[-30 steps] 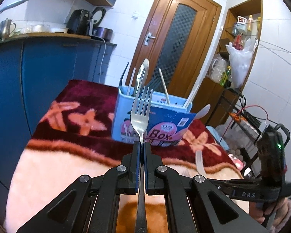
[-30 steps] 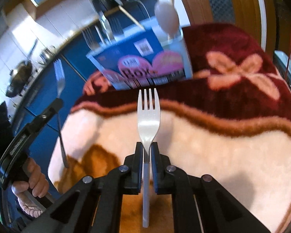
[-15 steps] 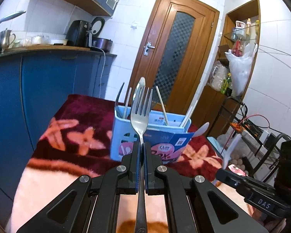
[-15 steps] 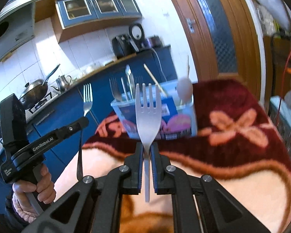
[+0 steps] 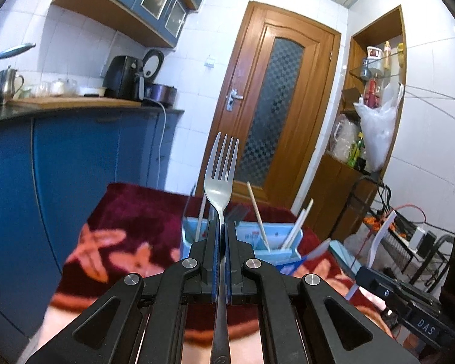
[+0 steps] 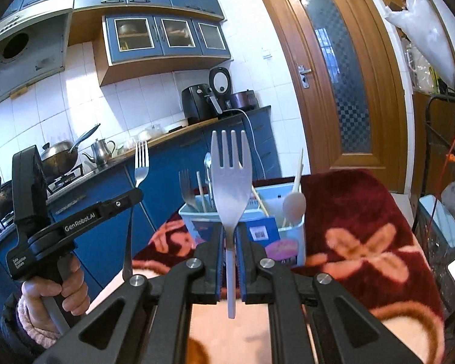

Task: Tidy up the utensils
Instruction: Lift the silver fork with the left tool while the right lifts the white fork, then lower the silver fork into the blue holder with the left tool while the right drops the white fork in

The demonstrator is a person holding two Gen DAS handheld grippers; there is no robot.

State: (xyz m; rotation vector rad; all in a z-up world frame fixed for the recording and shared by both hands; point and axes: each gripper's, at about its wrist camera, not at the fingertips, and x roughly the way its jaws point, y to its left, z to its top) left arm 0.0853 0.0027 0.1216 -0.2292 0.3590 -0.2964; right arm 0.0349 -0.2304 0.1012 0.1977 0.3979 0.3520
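Steel fork: we hold a metal fork (image 5: 220, 182) upright in our left gripper (image 5: 221, 233), tines up; in the right wrist view the same fork (image 6: 141, 163) stands above the left gripper (image 6: 127, 200), its handle tip hanging below the fingers.
Left jaws: pressed together on the fork's neck, with only the handle's width between the pads.
Pale fork: our right gripper (image 6: 231, 236) holds a matte grey-white fork (image 6: 230, 176) upright, tines up, its short handle ending just below the pads.
Right jaws: closed on that fork's narrow stem, nothing else between them.
Box: the light blue utensil box (image 6: 289, 236) sits on the blanket straight ahead of both grippers; from the left wrist it shows as a blue rim (image 5: 283, 236) just behind the fingers.
Box contents: another metal fork (image 6: 185, 188), a spoon (image 6: 207, 163), chopsticks (image 6: 297, 170) and a pale round-headed spoon (image 6: 294, 206) stand in it; we cannot tell which compartments they occupy.
Blanket: dark red plush with peach flowers (image 6: 364, 212), turning cream nearer to us.
Hand: the left hand (image 6: 63, 291) grips the left gripper's handle at the lower left of the right wrist view.
Right gripper from the left: its black body (image 5: 409, 309) lies at the lower right, with the pale fork's handle (image 5: 379, 242) rising above it.
Background: blue cabinets (image 5: 75, 166), a wooden door (image 5: 282, 112), a kettle (image 6: 101, 151) and a pan (image 6: 60, 154) on the counter.
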